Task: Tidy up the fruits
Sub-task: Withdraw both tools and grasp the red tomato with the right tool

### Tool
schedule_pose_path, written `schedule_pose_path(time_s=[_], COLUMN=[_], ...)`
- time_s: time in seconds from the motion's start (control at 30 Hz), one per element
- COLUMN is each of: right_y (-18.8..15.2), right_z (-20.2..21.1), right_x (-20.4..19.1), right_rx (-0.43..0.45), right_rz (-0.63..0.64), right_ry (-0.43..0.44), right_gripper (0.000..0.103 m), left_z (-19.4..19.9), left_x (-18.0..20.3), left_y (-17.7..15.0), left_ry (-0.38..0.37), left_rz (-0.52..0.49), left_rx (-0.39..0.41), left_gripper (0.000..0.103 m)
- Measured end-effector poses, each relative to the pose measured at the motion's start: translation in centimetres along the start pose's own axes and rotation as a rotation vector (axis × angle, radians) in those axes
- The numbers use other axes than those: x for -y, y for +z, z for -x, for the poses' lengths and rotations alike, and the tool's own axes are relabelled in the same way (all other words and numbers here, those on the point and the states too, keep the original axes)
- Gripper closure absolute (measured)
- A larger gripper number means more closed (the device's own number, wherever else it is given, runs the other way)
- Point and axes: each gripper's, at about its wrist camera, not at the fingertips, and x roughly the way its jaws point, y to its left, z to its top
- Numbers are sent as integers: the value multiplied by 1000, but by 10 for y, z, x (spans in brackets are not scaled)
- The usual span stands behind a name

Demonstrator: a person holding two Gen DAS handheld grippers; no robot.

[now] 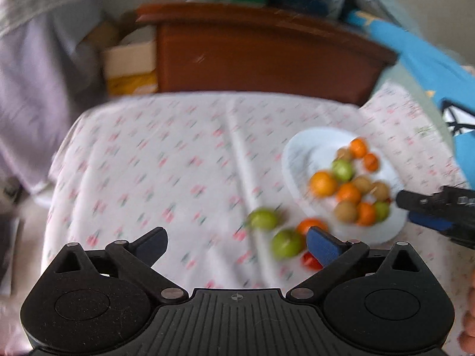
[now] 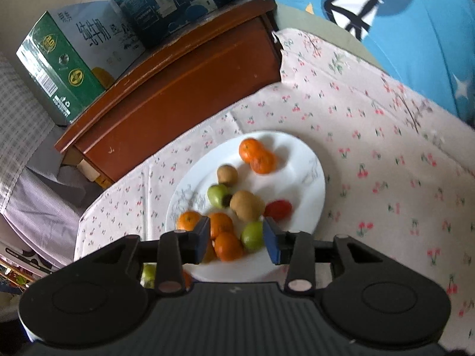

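The left gripper [image 1: 237,246] is seen spread wide and empty over bare cloth [image 1: 142,172], three fruits [image 1: 287,243] lying off the plate [image 1: 299,154] only there, while the right gripper [image 2: 234,238] is held partly apart, clamping nothing, above the plate's near rim.

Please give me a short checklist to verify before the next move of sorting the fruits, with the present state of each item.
1. Left gripper empty, jaws wide: ok.
2. Right gripper free of fruit: ok; the jaws stand partly open above the plate and nothing seems pressed between the pads.
3. Loose fruits within the left gripper's reach: ok; two green fruits and an orange one lie on the cloth just ahead.
4. Free room on the plate: ok, its far side is bare.
5. Left view sharp enough to aim: not ok, blurred.
6. Small red fruit graspable: cannot tell, half hidden by a finger.
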Motion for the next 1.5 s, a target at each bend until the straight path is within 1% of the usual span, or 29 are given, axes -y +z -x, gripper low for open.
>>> schedule_pose_path(time_s=[0.17,0.23,0.33,0.4,0.5,0.57,0.6,0.67,0.83,0.9,0.93,0.97,1.0,1.17,1.37,1.43,1.5], right_y=[-21,-30,-43,-50,-57,-60,-60,-62,-63,-64,-65,-65,-65,-68,-70,-72,-73], right_z=[9,12,16,18,18,17,16,14,8,7,6,5,4,0,-11,-15,-20], right_x=[-5,-8,-13,-15,-19,-21,-22,-23,-24,-26,-27,-28,-28,-34,-41,-45,-48], right_rx=[-25,-28,-37,-45,-52,-57,-58,-61,-75,-80,-81,-83,-84,-86,-101,-99,-101], right_rz=[1,16,35,48,63,73,77,88,94,99,101,104,106,148,190,221,249], right_ry=[19,19,21,18,15,13,11,9,25,33,39,44,48,73,117,119,121], right_gripper=[60,56,54,54,54,52,51,51,51,51,51,51,51,51,52,55,57], left_z=[-5,-7,-13,-11,-12,-14,-13,-11,-11,-12,-14,-14,-13,-13,-11,-9,-4], left_x=[-11,-12,-14,-11,-8,-9,-9,-11,-12,-8,-3,0,0,-1,-1,-4,-7], left_y=[-24,-33,-45,-50,-52,-50,-50,-51,-52,-54,-55,-56,-56,-57,-56,-55,-54], left_ry=[35,65,100,122,157,185,178,137,128,141,166,172,170,169,142,160,175], left_rz=[35,45,69,39,19,25,29,14,53,28,-6,-16,-4,-11,-53,-61,-66], left_rx=[-70,-86,-135,-120,-143,-151,-141,-114,-90,-93,-106,-104,-106,-111,-125,-114,-86], left_gripper=[2,2,2,0,0,0,0,0,0,0,0,0,0,0,0,0,0])
